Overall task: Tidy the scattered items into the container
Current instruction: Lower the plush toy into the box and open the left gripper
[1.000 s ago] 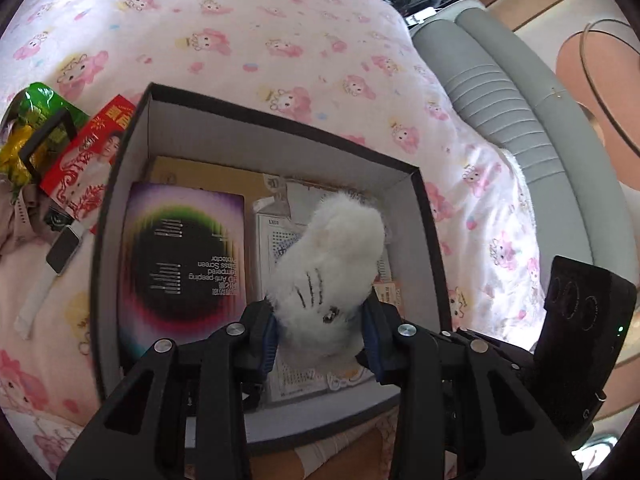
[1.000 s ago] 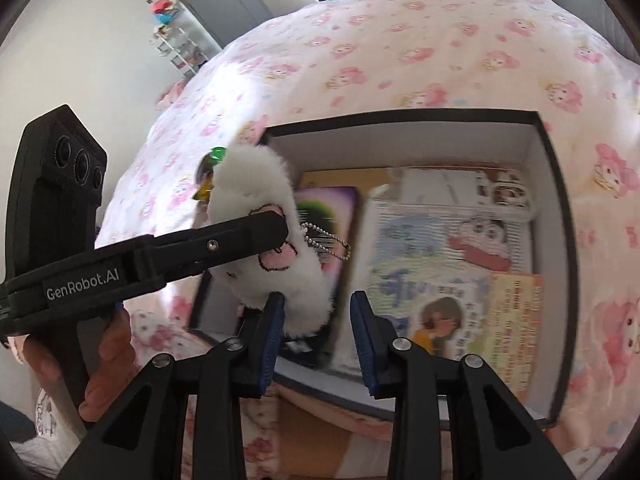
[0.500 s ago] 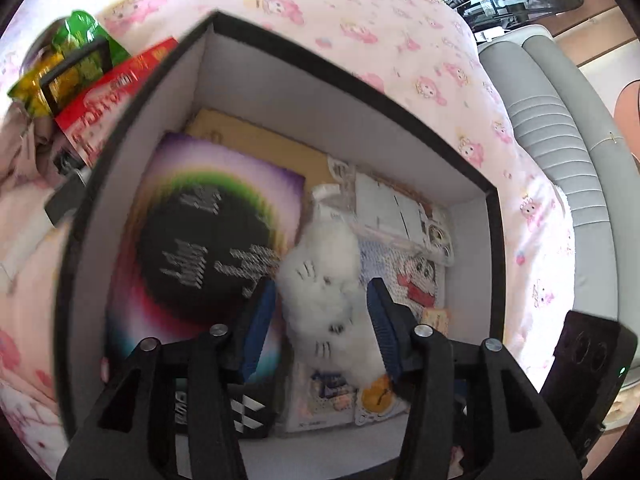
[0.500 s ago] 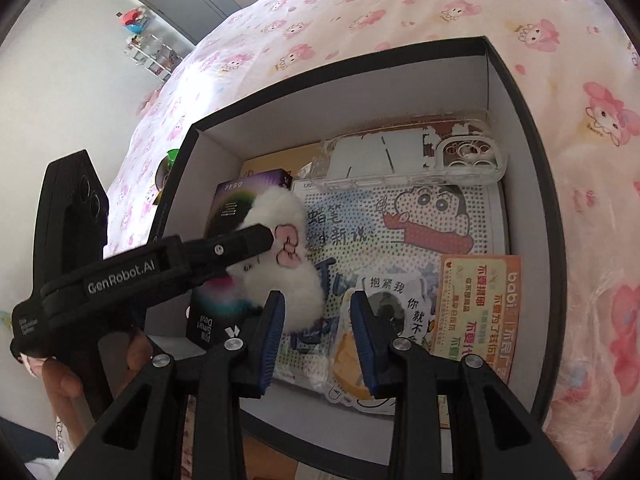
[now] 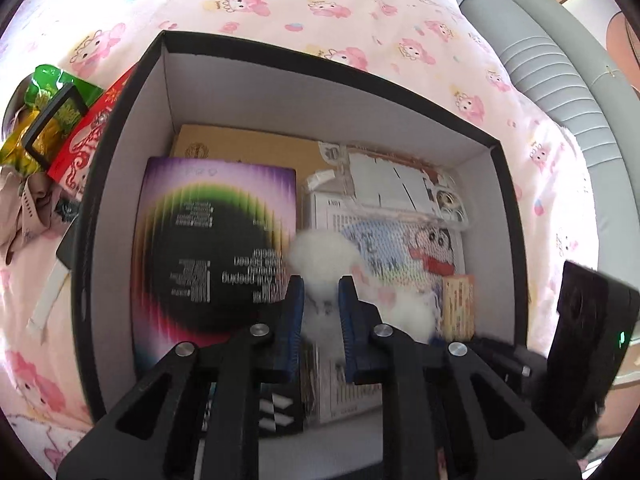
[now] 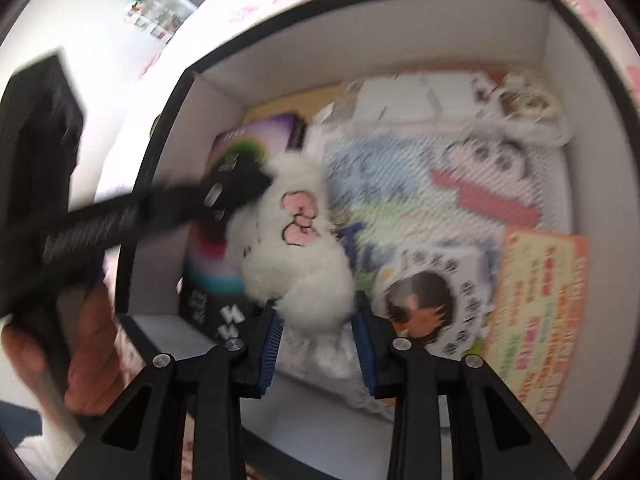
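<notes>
We see the left gripper (image 5: 321,304) with its blue-padded jaws just narrowed in, a fluffy white plush toy with a pink embroidered bow (image 6: 294,248) between them; the left wrist view is too blurred for us to tell whether the pads press the fur. The right gripper (image 6: 318,334) stands at a middling gap with the toy's near end between its jaws, and here too we cannot tell if the pads touch it. A hand (image 6: 86,364) holds the left tool at the left edge of the right wrist view.

The toy sits low inside the black-rimmed, white-walled cardboard box (image 5: 132,184), on flat items: a purple packet with a dark circle (image 5: 212,256) on the left and a dotted cartoon picture sheet (image 5: 404,244) on the right. An orange printed leaflet (image 6: 536,308) lies at the right.

Outside the box, to its left on the pink cartoon-print bedsheet (image 5: 320,4), lie a green and yellow snack bag (image 5: 44,120) and a red printed packet (image 5: 90,140).
</notes>
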`<action>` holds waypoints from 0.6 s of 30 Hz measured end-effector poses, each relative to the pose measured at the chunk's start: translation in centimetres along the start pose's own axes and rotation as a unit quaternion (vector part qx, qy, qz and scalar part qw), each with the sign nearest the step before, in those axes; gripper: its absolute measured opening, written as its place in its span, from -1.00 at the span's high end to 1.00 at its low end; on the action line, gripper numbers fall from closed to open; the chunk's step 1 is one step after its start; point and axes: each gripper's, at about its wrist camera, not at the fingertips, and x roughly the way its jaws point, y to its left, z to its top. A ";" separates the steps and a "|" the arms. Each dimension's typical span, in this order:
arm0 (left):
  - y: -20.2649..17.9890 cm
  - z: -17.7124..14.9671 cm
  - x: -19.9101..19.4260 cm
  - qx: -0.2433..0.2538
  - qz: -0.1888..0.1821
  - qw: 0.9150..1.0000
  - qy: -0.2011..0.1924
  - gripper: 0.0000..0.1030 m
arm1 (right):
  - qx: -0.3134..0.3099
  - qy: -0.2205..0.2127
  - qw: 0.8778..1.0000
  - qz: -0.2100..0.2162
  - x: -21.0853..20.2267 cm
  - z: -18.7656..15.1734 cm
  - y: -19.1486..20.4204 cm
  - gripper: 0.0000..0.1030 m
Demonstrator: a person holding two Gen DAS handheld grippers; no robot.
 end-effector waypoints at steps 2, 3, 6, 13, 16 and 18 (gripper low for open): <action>0.5 -0.2 -0.6 -0.009 -0.028 1.000 0.010 0.65 | 0.004 -0.037 0.998 -0.044 -1.2 0.0 -0.2 0.41; 0.3 0.1 -0.7 -0.010 -0.031 0.999 0.007 0.56 | 0.003 -0.057 0.996 -0.066 -1.9 0.0 -0.2 0.41; 0.9 0.6 -1.4 -0.009 -0.014 1.000 -0.011 0.30 | 0.017 -0.082 0.995 -0.056 -3.3 -0.3 -0.5 0.41; 0.6 1.8 1.0 -0.015 -0.056 0.998 0.025 -0.01 | 0.050 -0.102 0.993 -0.029 -4.3 -0.1 -1.1 0.41; 0.4 1.2 1.7 -0.007 -0.060 0.998 0.031 0.21 | 0.058 -0.075 0.995 -0.009 -2.9 0.4 -1.2 0.40; 0.2 1.3 1.3 -0.002 -0.048 0.999 0.016 0.29 | 0.063 -0.053 0.997 0.013 -1.3 2.1 -1.3 0.35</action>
